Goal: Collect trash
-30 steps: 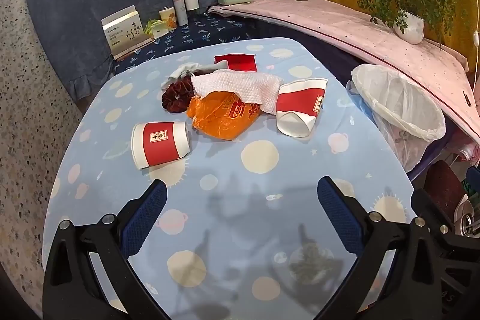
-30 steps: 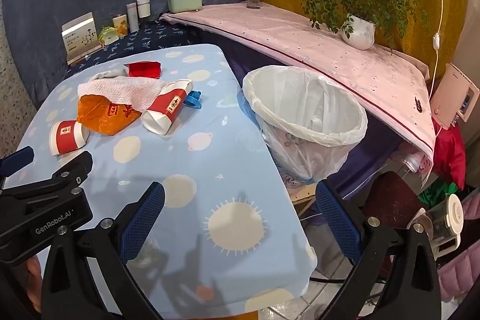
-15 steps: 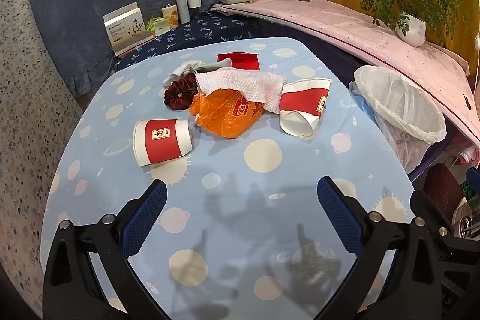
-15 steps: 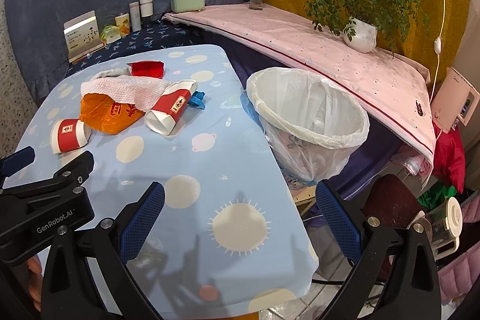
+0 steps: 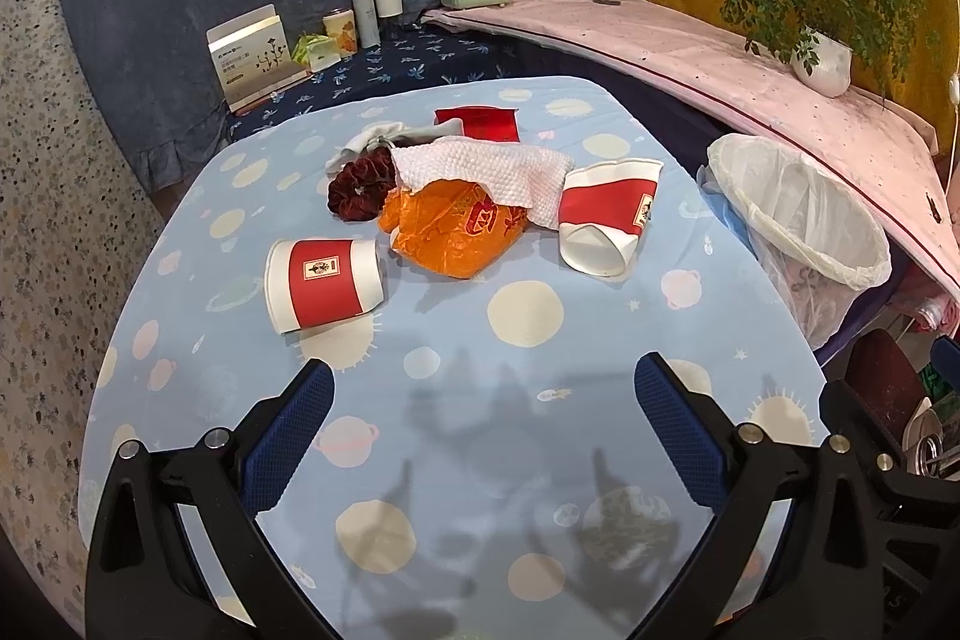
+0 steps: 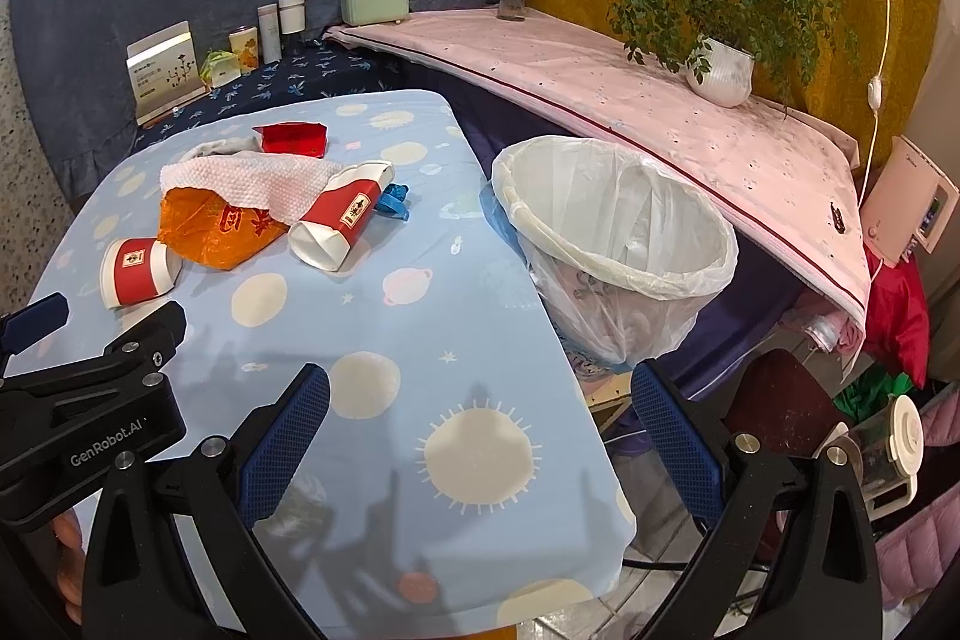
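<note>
Both tools idle above the near end of the table (image 5: 540, 460). Left gripper (image 5: 483, 436): jaws wide apart, nothing between the blue pads. Right gripper (image 6: 480, 436): likewise spread and empty, hanging over the table's near right corner, with the left tool's black body visible at its lower left.

Trash sits in 1 cluster at the far half of the table, well apart from both grippers. We count: 1 paper cup on its side, nearest the left tool (image 5: 324, 283); a second paper cup (image 5: 606, 220), flattened, lying on the bin side; an orange plastic bag (image 5: 459, 229) between them; a white paper towel (image 5: 486, 172) draped over the bag and touching the second cup; a dark red scrunched item (image 5: 360, 190); a red wrapper (image 5: 480, 124) at the back; a small blue scrap (image 6: 393, 202) behind the second cup, seen only in the right view. Nothing collected yet, as far as we can judge.

The bin (image 6: 618, 232), lined with a white bag, stands just beside the table's right edge, mouth open and tilted toward us.

Plan for the step: we take the second cup with the right gripper, since it lies closest to the bin. Close across the flattened walls, not the rim ends. Lift clear before swinging, because the towel overlaps it and may drag. Left tool can start on the near cup, gripping across its red band
</note>
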Available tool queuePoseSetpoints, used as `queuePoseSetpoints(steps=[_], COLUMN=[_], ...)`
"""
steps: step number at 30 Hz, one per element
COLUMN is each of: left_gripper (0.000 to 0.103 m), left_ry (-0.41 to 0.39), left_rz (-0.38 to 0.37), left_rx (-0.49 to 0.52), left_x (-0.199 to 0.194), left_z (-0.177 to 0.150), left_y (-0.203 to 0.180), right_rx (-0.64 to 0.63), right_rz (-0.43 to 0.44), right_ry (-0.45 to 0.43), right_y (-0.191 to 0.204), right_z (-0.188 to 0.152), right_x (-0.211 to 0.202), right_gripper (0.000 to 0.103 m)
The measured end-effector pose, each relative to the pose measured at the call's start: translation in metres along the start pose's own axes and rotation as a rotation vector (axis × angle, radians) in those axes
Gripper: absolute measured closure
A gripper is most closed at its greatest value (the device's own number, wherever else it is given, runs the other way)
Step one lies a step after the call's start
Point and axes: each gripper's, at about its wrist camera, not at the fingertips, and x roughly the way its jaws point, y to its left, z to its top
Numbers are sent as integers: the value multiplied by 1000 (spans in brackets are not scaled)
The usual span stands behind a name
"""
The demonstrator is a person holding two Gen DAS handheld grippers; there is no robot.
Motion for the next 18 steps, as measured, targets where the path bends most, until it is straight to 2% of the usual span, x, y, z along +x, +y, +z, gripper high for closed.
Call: queuePoseSetpoints(steps=[9, 18], left_gripper=[7, 7], left_ry=[-12, 2], left_rz=[20, 2], left_rx=[2, 1], left_x=[-1, 2], left_z=[0, -1], left_y=[0, 1], right_rx=[4, 6], right_rz=[-9, -17], right_ry=[5, 4], right_y=[-1, -2], right_z=[0, 0], right_x=[2, 2], right_gripper=[7, 7])
